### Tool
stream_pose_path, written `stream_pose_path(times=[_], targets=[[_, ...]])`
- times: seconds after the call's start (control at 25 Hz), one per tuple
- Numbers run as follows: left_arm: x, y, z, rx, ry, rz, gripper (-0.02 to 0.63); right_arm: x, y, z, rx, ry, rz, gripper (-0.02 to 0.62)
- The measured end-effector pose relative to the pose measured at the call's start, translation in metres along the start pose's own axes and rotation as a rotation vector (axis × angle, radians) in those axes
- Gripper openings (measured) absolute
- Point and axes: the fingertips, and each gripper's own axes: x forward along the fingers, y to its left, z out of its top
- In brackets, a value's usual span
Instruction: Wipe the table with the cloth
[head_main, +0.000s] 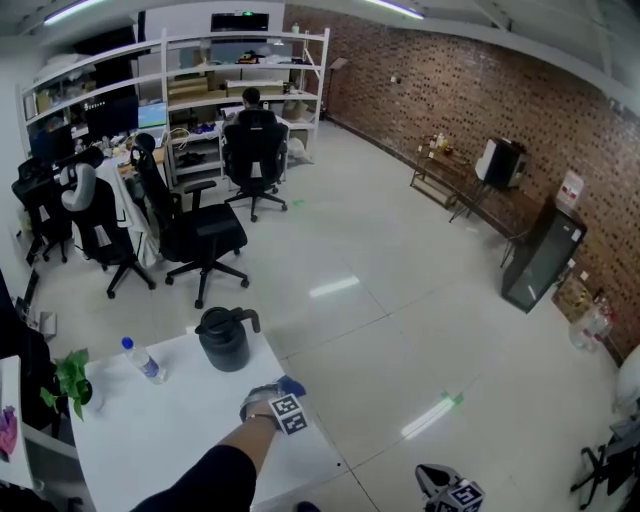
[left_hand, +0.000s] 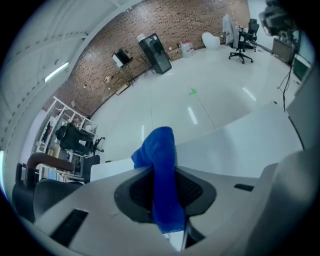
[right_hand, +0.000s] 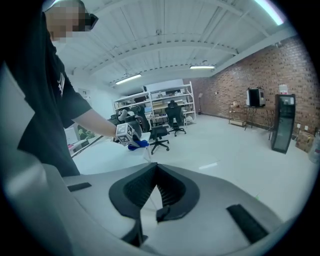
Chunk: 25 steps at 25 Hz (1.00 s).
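Note:
In the head view my left gripper (head_main: 280, 398) is over the right part of the white table (head_main: 170, 425), near its right edge. It is shut on a blue cloth (head_main: 292, 385), which sticks out past the jaws. The left gripper view shows the cloth (left_hand: 160, 147) pinched between the dark pads, hanging over the table top (left_hand: 240, 142). My right gripper (head_main: 450, 492) is off the table, low at the right over the floor. Its jaws meet with nothing between them (right_hand: 156, 169). From the right gripper view, the left gripper (right_hand: 129, 136) and the cloth (right_hand: 136, 146) show at the left.
A black lidded jug (head_main: 224, 340) stands at the table's far edge, just behind the left gripper. A water bottle (head_main: 144, 361) and a small green plant (head_main: 70, 380) stand further left. Black office chairs (head_main: 200, 235) stand on the floor beyond.

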Motion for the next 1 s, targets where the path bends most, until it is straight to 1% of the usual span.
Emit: stream_pose_path(times=[0.08, 0.16, 0.32, 0.4, 0.48, 0.64, 0.84, 1.0], targets=[[-0.022, -0.005, -0.010, -0.006, -0.026, 0.007, 0.081, 0.005, 0.007, 0.010, -0.008, -0.013, 0.014, 0.012], [-0.044, -0.003, -0.034, -0.049, -0.048, 0.015, 0.081, 0.021, 0.020, 0.018, -0.024, -0.024, 0.041, 0.012], [-0.088, 0.001, -0.109, -0.243, -0.082, 0.022, 0.081, 0.070, 0.049, 0.029, -0.087, -0.035, 0.081, 0.012], [-0.111, 0.001, -0.155, -0.339, -0.081, 0.039, 0.081, 0.098, 0.069, 0.041, -0.117, -0.046, 0.116, 0.012], [-0.138, -0.002, -0.206, -0.436, -0.071, 0.064, 0.081, 0.124, 0.097, 0.057, -0.149, -0.051, 0.171, 0.012], [-0.188, -0.026, -0.313, -0.662, -0.058, 0.105, 0.081, 0.166, 0.158, 0.074, -0.204, -0.040, 0.264, 0.012], [-0.246, -0.080, -0.456, -0.969, -0.019, 0.178, 0.081, 0.216, 0.231, 0.070, -0.277, 0.005, 0.378, 0.012], [-0.283, -0.138, -0.546, -1.149, 0.030, 0.234, 0.081, 0.241, 0.287, 0.062, -0.311, 0.034, 0.467, 0.012]])
